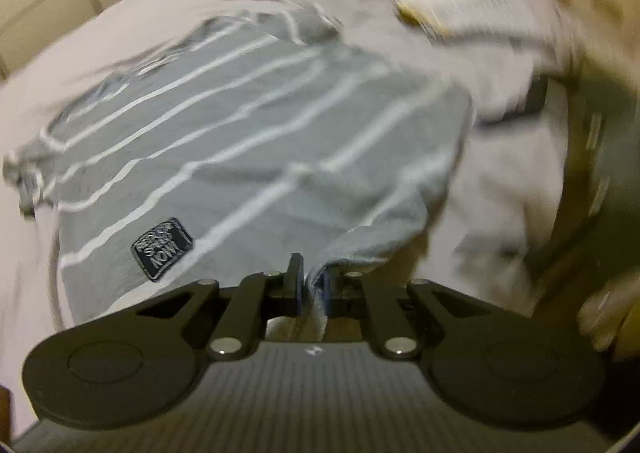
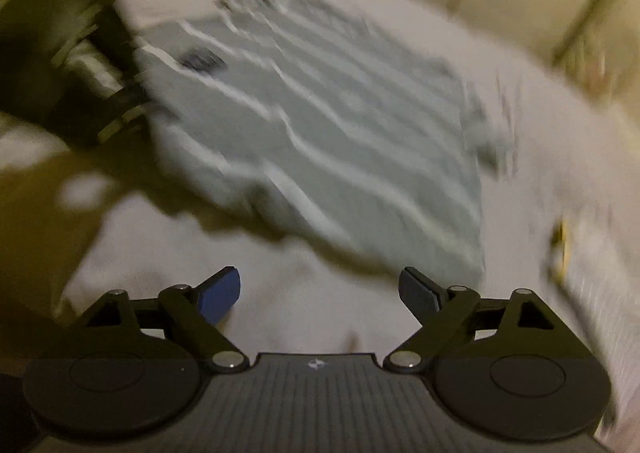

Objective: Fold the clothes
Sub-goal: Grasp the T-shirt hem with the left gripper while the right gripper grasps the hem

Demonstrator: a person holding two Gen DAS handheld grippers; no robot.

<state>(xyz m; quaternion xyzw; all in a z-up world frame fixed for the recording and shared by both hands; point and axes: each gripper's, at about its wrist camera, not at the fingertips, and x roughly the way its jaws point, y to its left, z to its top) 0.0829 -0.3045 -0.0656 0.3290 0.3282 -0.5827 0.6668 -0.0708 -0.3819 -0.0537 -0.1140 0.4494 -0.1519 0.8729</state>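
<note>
The grey striped shirt (image 1: 240, 141) is lying spread across the white bed sheet (image 1: 500, 181), with its dark patch label (image 1: 162, 249) facing up at the near side. The left gripper (image 1: 311, 281) is pinching the shirt's near hem, its fingers closed tight on a bunch of the cloth that is rising off the sheet. The right gripper (image 2: 320, 293) is hovering above bare sheet just short of the shirt's (image 2: 320, 125) near corner, its fingers spread wide and holding nothing. Both views are blurring with motion. Judging by the lay, the garment is showing mostly as a single flat layer with wrinkles, so most of the folding appears outstanding; whether any layer is already doubled underneath cannot be determined.
</note>
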